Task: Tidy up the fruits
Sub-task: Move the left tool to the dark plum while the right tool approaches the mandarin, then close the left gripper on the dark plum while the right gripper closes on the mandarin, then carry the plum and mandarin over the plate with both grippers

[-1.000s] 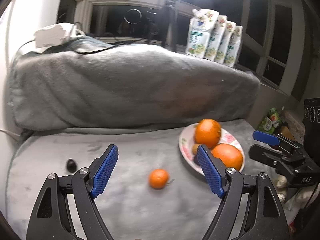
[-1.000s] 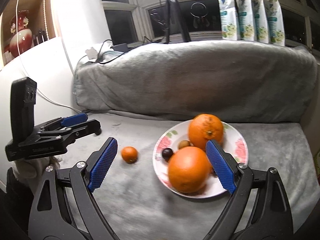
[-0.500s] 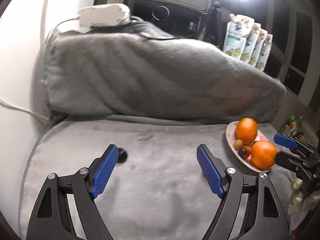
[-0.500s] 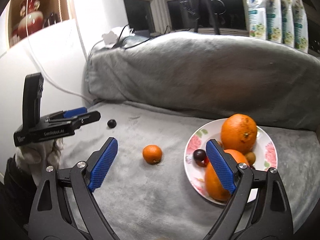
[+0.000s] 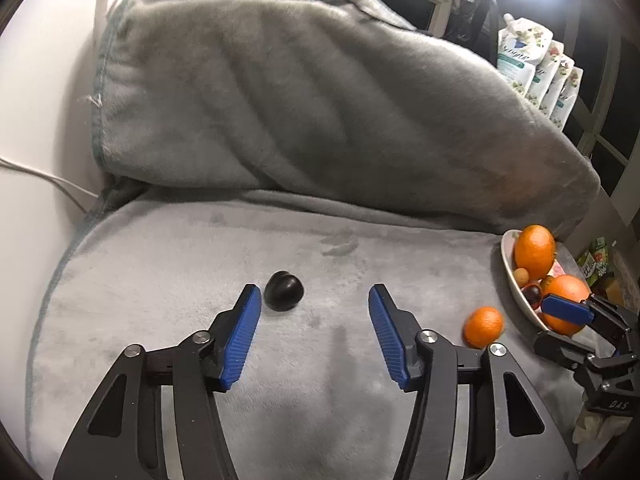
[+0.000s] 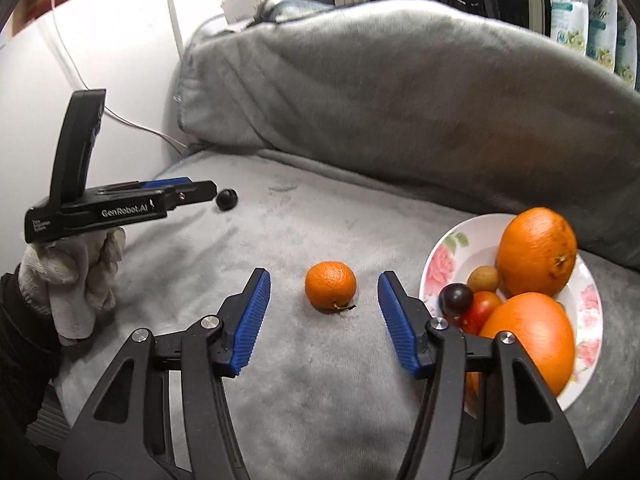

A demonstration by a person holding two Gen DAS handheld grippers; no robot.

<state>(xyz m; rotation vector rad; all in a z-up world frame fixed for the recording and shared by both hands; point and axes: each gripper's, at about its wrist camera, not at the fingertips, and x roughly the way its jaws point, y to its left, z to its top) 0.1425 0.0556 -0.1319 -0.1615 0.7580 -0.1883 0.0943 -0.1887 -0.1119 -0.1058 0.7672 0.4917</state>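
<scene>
Nearest me, my right tool (image 6: 320,298) sits low over the grey blanket (image 6: 280,360), its blue pads spread wide with nothing between them yet; I hold it that open so the small mandarin (image 6: 330,285), lying just beyond the tips and centred in the gap, can slip in without being nudged away. My left tool (image 5: 314,312) is spread the same way and equally empty, and the dark plum (image 5: 283,290) rests on the blanket just past its left pad (image 5: 240,336), a little left of centre, so I judge it needs a small shift left before closing. To the right of the mandarin stands the flowered plate (image 6: 444,248), already carrying two big oranges (image 6: 536,250), a little yellowish fruit (image 6: 483,278), a dark grape-like one (image 6: 455,299) and a red tomato (image 6: 482,308); that is where I take the loose fruit to belong. Both loose pieces are round and the fleece is soft, so a clumsy touch could roll them. Farther back, the blanket rises over a bulky hump, and beyond it stand printed pouches (image 5: 532,68) by the dark window.
</scene>
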